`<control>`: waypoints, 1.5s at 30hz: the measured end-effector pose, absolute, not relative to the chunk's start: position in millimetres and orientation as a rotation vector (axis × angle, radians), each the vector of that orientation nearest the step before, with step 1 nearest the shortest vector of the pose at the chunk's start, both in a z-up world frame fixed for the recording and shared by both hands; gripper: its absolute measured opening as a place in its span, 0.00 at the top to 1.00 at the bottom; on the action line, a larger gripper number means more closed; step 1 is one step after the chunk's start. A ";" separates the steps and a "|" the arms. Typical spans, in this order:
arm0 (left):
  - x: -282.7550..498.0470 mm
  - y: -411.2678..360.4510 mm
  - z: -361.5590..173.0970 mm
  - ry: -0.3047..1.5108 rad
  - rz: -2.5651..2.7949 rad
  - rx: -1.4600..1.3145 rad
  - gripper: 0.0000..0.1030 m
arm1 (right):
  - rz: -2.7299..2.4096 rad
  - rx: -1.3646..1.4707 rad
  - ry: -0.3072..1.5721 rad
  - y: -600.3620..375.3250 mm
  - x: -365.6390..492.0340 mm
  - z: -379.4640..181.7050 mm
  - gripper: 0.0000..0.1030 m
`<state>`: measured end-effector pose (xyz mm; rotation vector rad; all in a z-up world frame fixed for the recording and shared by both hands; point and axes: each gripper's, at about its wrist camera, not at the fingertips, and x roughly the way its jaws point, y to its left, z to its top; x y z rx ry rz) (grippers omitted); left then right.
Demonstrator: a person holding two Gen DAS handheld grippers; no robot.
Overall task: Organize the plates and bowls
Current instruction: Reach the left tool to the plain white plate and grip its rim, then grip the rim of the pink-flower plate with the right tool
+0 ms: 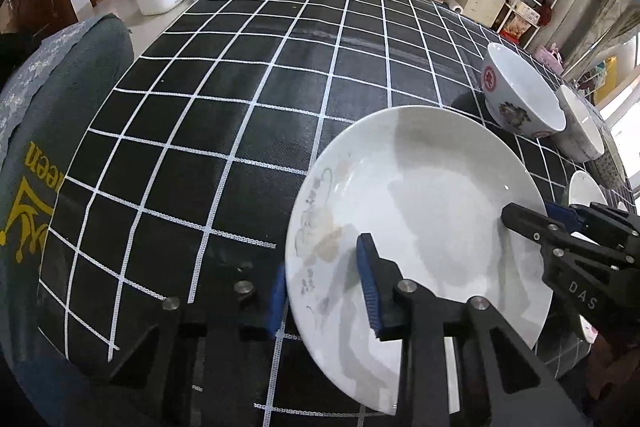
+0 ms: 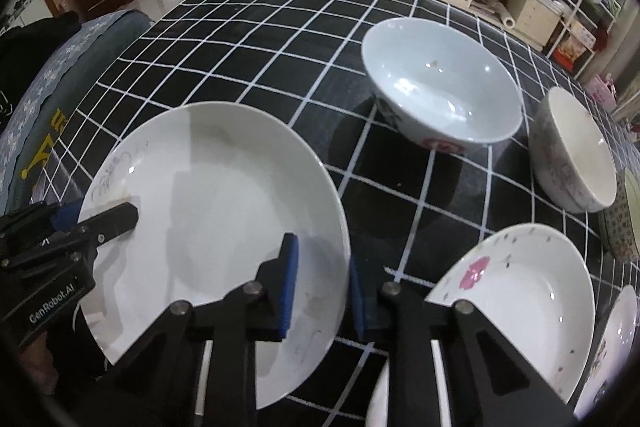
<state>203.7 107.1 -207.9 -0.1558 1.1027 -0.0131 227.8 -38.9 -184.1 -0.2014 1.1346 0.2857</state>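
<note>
The large white ceramic plate with a faint grey line drawing (image 1: pixel 416 235) is the landmark here: it sits tilted over the black tablecloth with a white grid (image 1: pixel 240 75), caught on two opposite edges. The left gripper (image 1: pixel 326 291) straddles the plate's left rim, one blue pad on the inner face and one behind the edge, pinching it. The right gripper (image 2: pixel 322 291) does the same on the plate's right rim, its pads closed onto the edge. So each hand is at its own side, and the line between the two grips runs straight across the plate; any lift, I judge, depends on both rising evenly along that line.

Beyond the plate's far right edge stands a white porcelain bowl with red medallions (image 2: pixel 440 95), and further right a smaller speckled white bowl (image 2: pixel 576 155). Just right of the plate lies a white deep plate with a pink flower (image 2: pixel 516 299), close to the right gripper. These crowd the right side; the cloth left of the plate is open.
</note>
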 end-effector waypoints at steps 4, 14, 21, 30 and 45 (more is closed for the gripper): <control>198.7 106.7 -204.7 1.113 -0.020 -0.151 0.72 | 0.277 -0.206 1.133 -37.4 223.4 -176.6 0.74; 198.4 105.7 -203.6 1.125 -0.007 -0.143 0.73 | 0.255 -0.205 1.182 -35.2 231.2 -185.7 0.74; 194.6 103.3 -203.9 1.140 0.004 -0.124 0.75 | 0.251 -0.167 1.154 -42.9 225.6 -176.4 0.74; 170.9 105.7 -166.3 1.060 0.093 -0.086 0.75 | 0.264 -0.081 1.065 -90.0 198.8 -139.4 0.74; 160.0 -34.7 -143.0 1.014 -0.211 0.046 0.75 | 0.120 0.047 1.030 -203.9 155.4 -125.2 0.74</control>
